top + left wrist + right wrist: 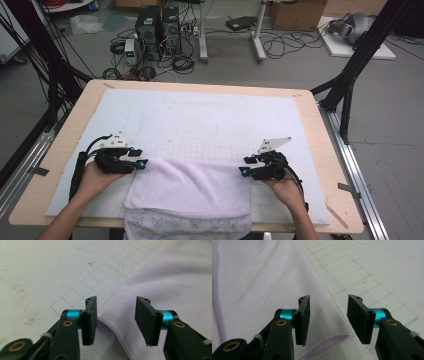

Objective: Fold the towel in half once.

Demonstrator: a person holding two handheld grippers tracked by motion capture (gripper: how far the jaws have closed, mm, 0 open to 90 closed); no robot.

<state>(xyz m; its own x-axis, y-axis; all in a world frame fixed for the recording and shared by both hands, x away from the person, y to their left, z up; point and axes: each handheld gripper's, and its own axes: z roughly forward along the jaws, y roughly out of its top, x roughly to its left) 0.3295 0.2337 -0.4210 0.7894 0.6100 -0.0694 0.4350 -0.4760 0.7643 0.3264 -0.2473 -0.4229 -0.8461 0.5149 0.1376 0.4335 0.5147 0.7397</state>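
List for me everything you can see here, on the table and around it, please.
Towel: one, pale lilac-white, folded, at the table's near edge between the two grippers, its printed lower layer hanging over the edge.
Mat: one, white with a faint grid, covering most of the table.
Table: one, light wood.
Computer towers: two, black, on the floor beyond the table, among loose cables.
Cardboard box: one, brown, on the floor at the back.
Left gripper: one, black with turquoise joints, at the towel's left corner, fingers apart, pads off the cloth.
Right gripper: one, same colours, at the towel's right corner, fingers apart.
Hands: two, one behind each gripper.
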